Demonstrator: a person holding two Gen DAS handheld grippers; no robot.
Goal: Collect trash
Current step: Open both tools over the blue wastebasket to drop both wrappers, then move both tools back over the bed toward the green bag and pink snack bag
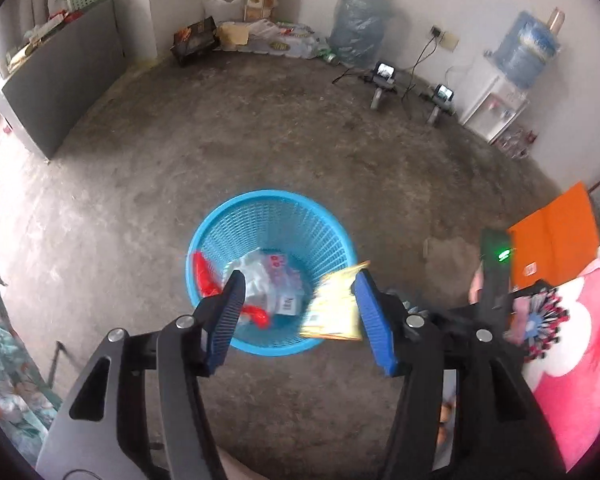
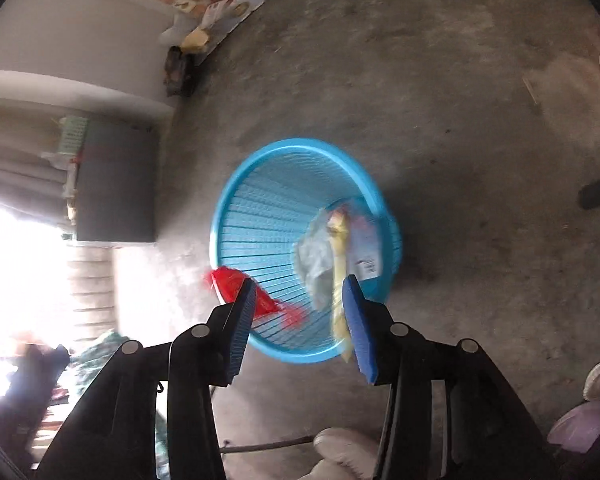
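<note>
We noted both grippers, left gripper (image 1: 298, 292) and right gripper (image 2: 300, 300), standing apart above the blue basket (image 1: 220, 216) (yellow wrapper (image 1: 334, 308) and red wrapper (image 2: 236, 284) loose beside their pads).

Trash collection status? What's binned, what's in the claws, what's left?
Done: white crumpled trash lies in the blue basket. In hand: both claws open above it, left claw beside a yellow wrapper, right claw beside a red wrapper; both blurred. Left: no stray trash shows on the floor.

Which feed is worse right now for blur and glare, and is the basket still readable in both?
Right wrist view is worse: blown-out glare at the left edge, and the blue basket and red wrapper are motion-smeared. Left wrist view is evenly lit; the basket is readable, only the yellow wrapper is blurred. Both show fisheye curving.
</note>
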